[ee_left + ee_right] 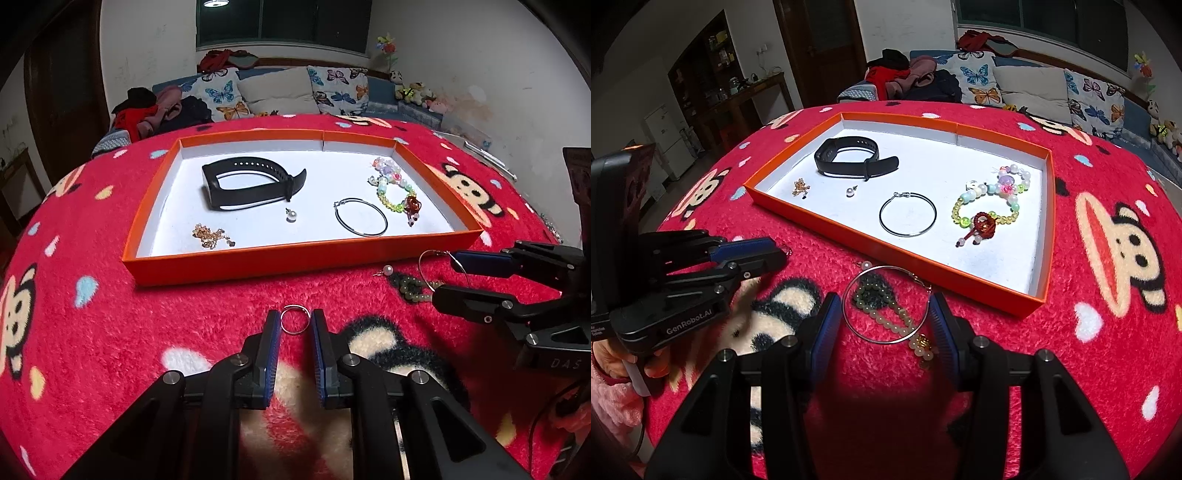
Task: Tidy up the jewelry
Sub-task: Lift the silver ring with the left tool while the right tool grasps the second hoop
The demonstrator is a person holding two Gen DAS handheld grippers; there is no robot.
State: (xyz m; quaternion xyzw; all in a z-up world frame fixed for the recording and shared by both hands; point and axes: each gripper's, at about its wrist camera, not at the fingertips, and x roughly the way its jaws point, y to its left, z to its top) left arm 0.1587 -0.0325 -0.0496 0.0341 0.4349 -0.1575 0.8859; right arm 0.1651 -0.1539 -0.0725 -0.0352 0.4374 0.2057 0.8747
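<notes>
A small silver ring [294, 306] stands on the red blanket, just in front of the orange tray [295, 262]. My left gripper [294, 317] is shut on it, one blue pad against each side. My right gripper [884, 299] is open. A large hoop earring [886, 341] and a green bead bracelet [886, 321] lie between its fingers, and neither pad touches them. A pearl earring [866, 264] lies just beyond them. In the tray are a black watch band [251, 184], a pearl stud [291, 217], a second hoop [362, 234], a colourful bead bracelet [393, 184] and a gold chain [210, 234].
A red plush blanket with monkey faces [1123, 251] covers the round table. The tray's right wall [1049, 221] runs towards me. A hand in a pink sleeve [613, 369] holds the left gripper [775, 251]. A sofa with butterfly cushions [280, 92] stands behind the table.
</notes>
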